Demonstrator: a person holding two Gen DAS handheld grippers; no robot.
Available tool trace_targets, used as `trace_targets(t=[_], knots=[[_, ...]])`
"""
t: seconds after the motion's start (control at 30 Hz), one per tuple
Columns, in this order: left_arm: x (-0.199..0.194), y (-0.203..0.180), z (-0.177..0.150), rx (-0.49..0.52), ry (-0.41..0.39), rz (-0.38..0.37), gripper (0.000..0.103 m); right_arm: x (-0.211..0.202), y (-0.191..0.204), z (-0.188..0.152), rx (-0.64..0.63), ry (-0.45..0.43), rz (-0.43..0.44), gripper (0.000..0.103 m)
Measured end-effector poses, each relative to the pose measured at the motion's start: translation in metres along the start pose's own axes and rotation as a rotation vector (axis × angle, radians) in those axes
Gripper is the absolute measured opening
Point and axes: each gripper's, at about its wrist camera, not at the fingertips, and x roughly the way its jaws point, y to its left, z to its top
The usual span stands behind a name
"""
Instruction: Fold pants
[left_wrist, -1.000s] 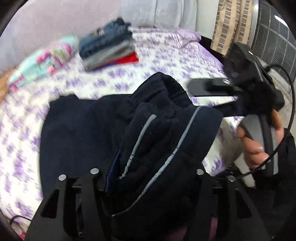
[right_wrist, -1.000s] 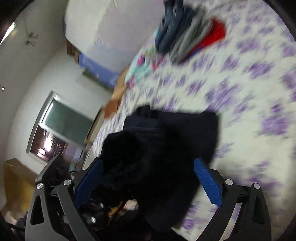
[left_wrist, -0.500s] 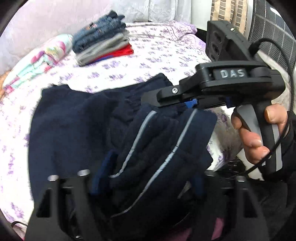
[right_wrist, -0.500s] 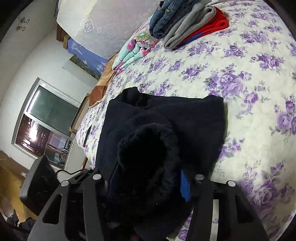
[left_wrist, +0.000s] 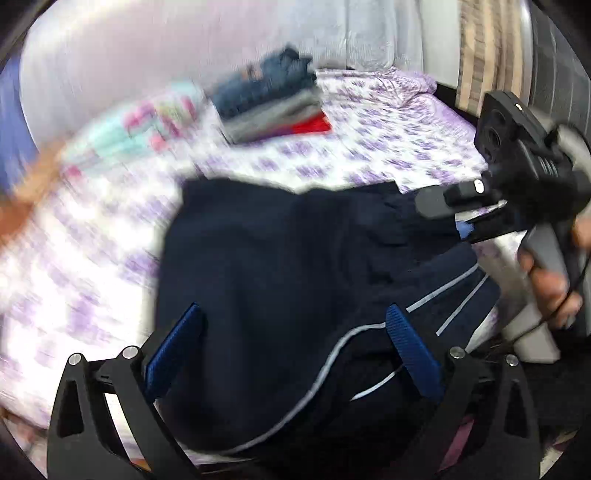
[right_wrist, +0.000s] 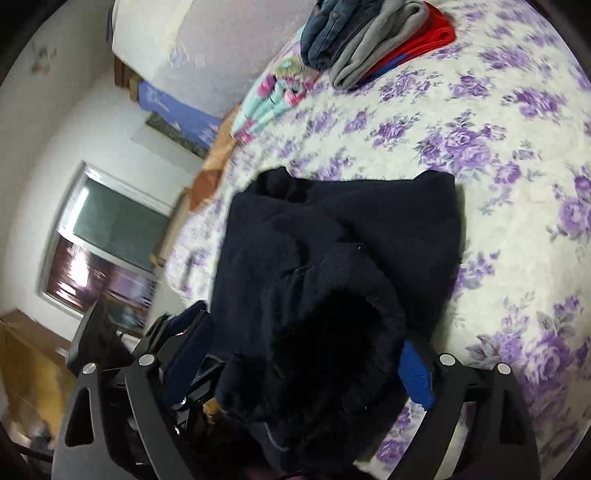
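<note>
1. Left gripper (left_wrist: 291, 354): fingers spread wide, blue pads clear of the cloth, gripping nothing; poised just above the near edge of the pants.
2. Right gripper (right_wrist: 306, 373): fingers drawn in against a bunched dark wad of the pants, apparently pinching it; also visible in the left view at the garment's right edge (left_wrist: 461, 218).
3. Pants (left_wrist: 295, 266): dark navy, grey piping on the leg; lay on the near part of the floral bedsheet (right_wrist: 498, 147), doubled over into a rough block, near end hanging off the bed edge.
4. Progress, judged: a first fold apparently made; edges uneven, one end lumped in the right gripper. Left to do: flattening, squaring up, perhaps a further fold.
5. Stack of folded clothes (right_wrist: 369, 40): well apart, far side of the bed; a likely destination.
6. Patterned pillow (right_wrist: 273, 96): just beside that stack.
</note>
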Motion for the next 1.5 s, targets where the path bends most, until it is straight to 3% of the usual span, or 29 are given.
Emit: trace_targets(t=[0.03,0.07,0.23,0.4,0.43,0.5,0.57,0.73,0.8,0.87,0.93,1.0,1.07,1.13,1.2,1.27,1.37,1.47,1.5], knots=[[0.004,0.001,0.001,-0.013,-0.007,-0.010,0.097,0.004,0.002,-0.001,-0.020,0.003,-0.041,0.056],[0.003,0.000,0.003,-0.014,-0.026,-0.022,0.097,0.008,0.005,-0.001,-0.053,0.004,-0.079,0.042],[-0.007,-0.011,0.015,0.005,-0.069,-0.057,0.096,-0.020,0.040,0.006,-0.252,-0.133,-0.101,0.037],[0.005,-0.035,0.030,0.061,-0.045,-0.053,0.097,-0.039,0.049,0.033,-0.316,-0.215,-0.178,0.037],[0.014,-0.037,0.030,0.073,-0.023,-0.049,0.097,-0.034,0.042,0.038,-0.293,-0.186,-0.190,0.040],[0.036,-0.038,0.027,0.075,0.050,-0.049,0.097,-0.009,0.014,0.041,-0.193,-0.035,-0.219,0.047],[0.045,-0.038,0.022,0.064,0.078,-0.060,0.097,0.004,-0.009,0.034,-0.128,0.011,-0.258,0.050],[0.042,-0.038,0.022,0.070,0.074,-0.053,0.097,-0.004,-0.016,0.031,-0.059,-0.003,-0.162,0.042],[0.038,-0.038,0.023,0.071,0.073,-0.048,0.097,-0.006,-0.024,0.033,0.025,0.013,-0.056,0.039],[0.028,-0.037,0.024,0.067,0.059,-0.047,0.097,-0.009,-0.031,0.037,0.144,0.042,0.111,0.038],[0.006,-0.037,0.025,0.075,0.023,-0.048,0.097,-0.011,-0.030,0.036,0.187,0.065,0.173,0.037],[-0.003,-0.035,0.026,0.090,0.008,-0.045,0.097,-0.007,-0.034,0.031,0.207,0.103,0.115,0.038],[0.007,-0.028,0.023,0.077,0.042,-0.048,0.098,0.003,-0.046,0.027,0.207,0.127,-0.027,0.039],[0.028,-0.019,0.020,0.044,0.106,-0.081,0.099,0.003,-0.048,0.023,0.193,0.121,-0.008,0.040],[0.031,-0.011,0.015,-0.001,0.110,-0.117,0.099,-0.005,-0.035,0.021,0.142,0.104,-0.043,0.049],[0.018,-0.009,0.016,-0.001,0.084,-0.131,0.099,-0.016,-0.021,0.015,0.099,0.084,-0.064,0.065],[-0.008,0.003,0.016,0.000,0.013,-0.094,0.099,-0.028,-0.005,0.002,0.032,0.076,-0.107,0.067],[0.024,0.018,-0.004,-0.023,0.124,-0.079,0.099,-0.025,-0.021,-0.008,0.049,0.129,-0.121,0.067],[0.023,0.011,-0.012,0.035,0.085,-0.044,0.099,-0.026,-0.027,-0.010,0.055,0.127,-0.112,0.067]])
